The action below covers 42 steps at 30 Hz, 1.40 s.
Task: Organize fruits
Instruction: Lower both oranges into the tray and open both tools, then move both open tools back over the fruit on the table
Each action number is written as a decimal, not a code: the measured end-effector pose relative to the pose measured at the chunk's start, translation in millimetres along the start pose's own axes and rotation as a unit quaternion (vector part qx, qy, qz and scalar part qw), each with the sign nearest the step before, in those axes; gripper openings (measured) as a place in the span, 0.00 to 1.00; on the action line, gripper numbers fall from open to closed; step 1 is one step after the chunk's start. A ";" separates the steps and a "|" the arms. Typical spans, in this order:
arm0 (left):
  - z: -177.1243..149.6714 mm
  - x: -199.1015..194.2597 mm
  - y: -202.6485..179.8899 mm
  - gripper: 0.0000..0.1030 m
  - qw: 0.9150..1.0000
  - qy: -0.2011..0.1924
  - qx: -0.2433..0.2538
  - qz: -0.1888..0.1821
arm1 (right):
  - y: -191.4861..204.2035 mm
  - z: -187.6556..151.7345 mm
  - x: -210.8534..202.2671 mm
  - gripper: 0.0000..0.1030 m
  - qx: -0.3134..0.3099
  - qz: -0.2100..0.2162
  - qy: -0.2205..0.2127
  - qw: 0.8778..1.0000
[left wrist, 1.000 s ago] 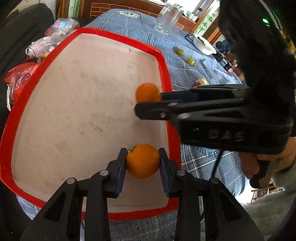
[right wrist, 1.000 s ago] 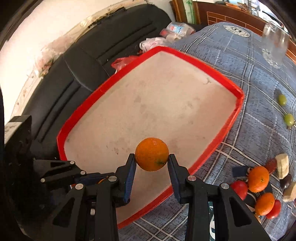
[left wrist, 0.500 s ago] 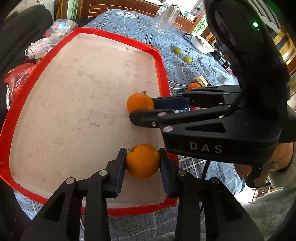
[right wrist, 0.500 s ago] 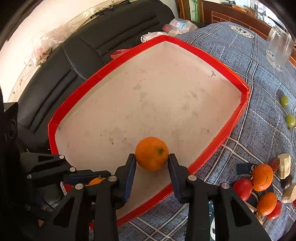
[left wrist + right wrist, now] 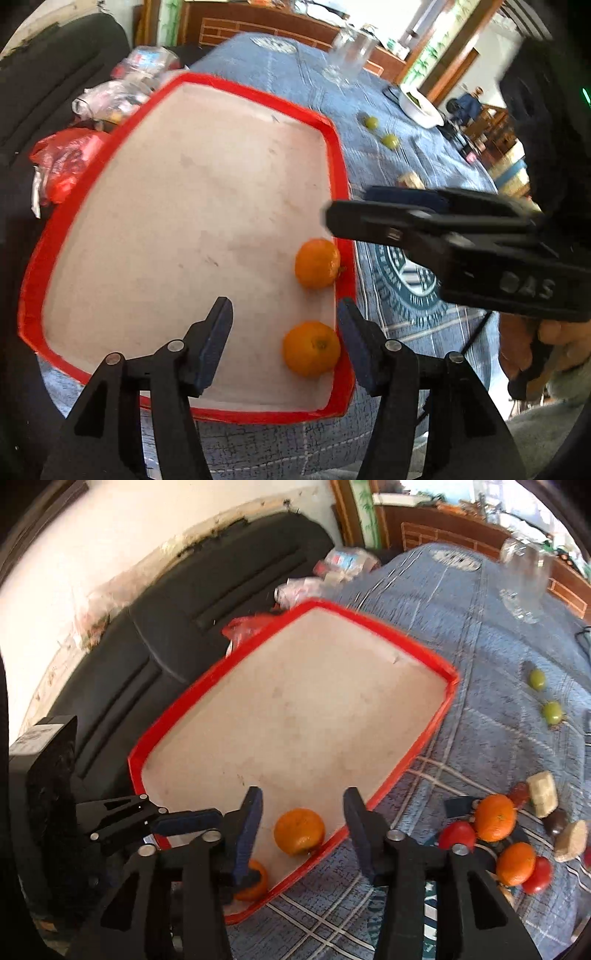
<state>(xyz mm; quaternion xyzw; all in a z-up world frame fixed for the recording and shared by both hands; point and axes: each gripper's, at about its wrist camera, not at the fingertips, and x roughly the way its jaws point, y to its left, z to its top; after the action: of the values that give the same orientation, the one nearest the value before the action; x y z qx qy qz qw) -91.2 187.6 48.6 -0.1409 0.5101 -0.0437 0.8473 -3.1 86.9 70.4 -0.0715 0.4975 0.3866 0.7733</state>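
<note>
I had both grippers over the red-rimmed tray [image 5: 334, 155], which sat on the blue checked tablecloth [image 5: 491, 657]. The left gripper [image 5: 284, 343] was released, its jaws opening, and the near orange [image 5: 311, 348] lay on the tray floor between them, close to the right-hand finger but not pressed by either pad. The right gripper [image 5: 303, 823] was likewise let go and opening, with the far orange [image 5: 299, 831] resting loose in the tray under its gap, touching neither finger. From the left camera I saw that far orange against the tray's right rim, just beyond the near one. Out on the cloth, well apart from the tray, I counted 2 more oranges [image 5: 495, 818] among red tomatoes [image 5: 457, 835], plus 2 green fruits [image 5: 552, 712].
</note>
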 end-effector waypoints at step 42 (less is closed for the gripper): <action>23.6 48.4 -138.6 0.72 0.981 0.026 0.186 -0.037 | -176.8 -174.8 -148.6 0.64 0.310 -0.143 -0.075 0.937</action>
<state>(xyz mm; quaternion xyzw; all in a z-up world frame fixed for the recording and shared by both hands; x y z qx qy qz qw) -37.8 49.1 57.0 0.0014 0.5090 -0.1731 0.8432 -40.2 -200.1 58.0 0.1308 0.5174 0.1030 0.8394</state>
